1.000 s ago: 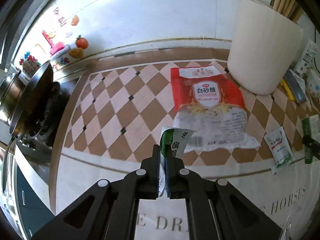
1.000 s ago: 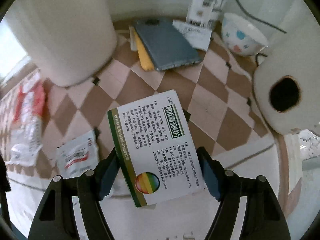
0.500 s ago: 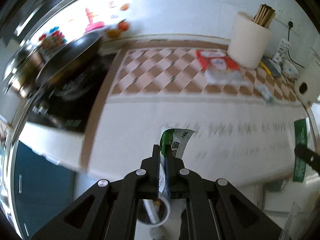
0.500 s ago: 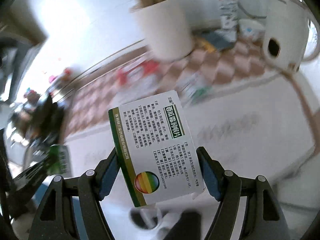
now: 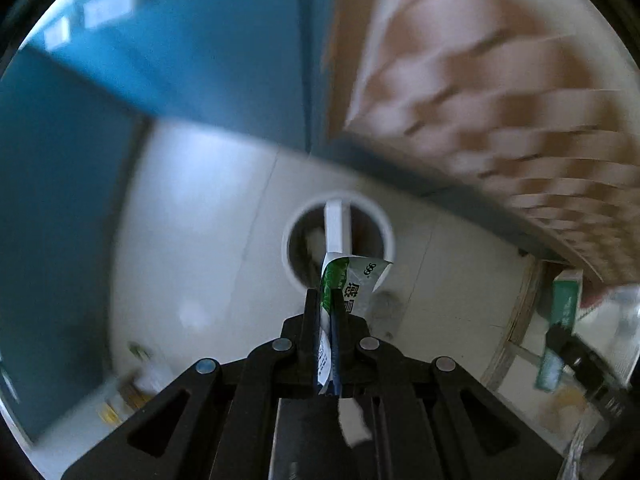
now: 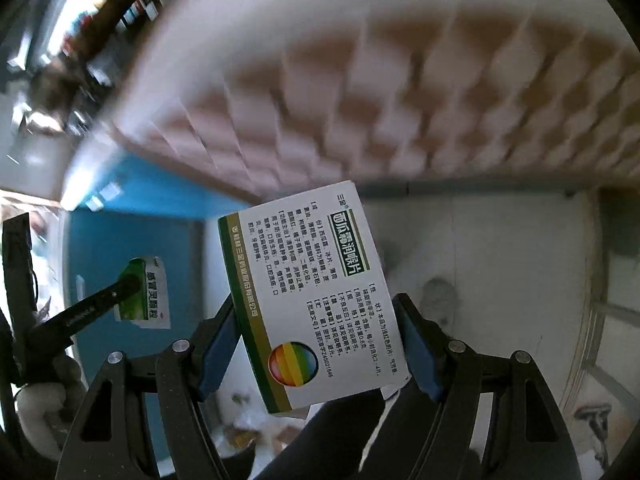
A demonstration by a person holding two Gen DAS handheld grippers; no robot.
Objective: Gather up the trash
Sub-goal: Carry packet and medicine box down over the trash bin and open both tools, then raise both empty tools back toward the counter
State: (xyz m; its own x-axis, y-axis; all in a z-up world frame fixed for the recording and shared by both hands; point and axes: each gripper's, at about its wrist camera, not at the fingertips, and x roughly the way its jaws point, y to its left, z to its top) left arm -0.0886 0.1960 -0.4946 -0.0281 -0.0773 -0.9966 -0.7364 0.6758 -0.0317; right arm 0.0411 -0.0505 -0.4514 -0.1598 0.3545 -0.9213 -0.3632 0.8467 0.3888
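Note:
My left gripper [image 5: 328, 304] is shut on a green and white sachet [image 5: 352, 284] and holds it over a round white bin [image 5: 338, 240] on the floor below. A white stick stands in the bin. My right gripper [image 6: 316, 316] is shut on a white and green medicine box [image 6: 308, 296], held flat between the blue pads. The left gripper with its sachet [image 6: 144, 300] shows at the left of the right wrist view. The right gripper with its box [image 5: 560, 328] shows at the right edge of the left wrist view.
The checkered counter cloth [image 5: 500, 100] hangs over the counter edge above the bin, blurred. A blue cabinet front [image 5: 120, 80] stands to the left. The floor [image 5: 192, 240] is pale tile. Small scraps [image 5: 132, 384] lie on the floor at the lower left.
Both grippers have swung off the counter and down toward the floor, each still gripping its item. The bin now lies straight ahead of the left gripper.

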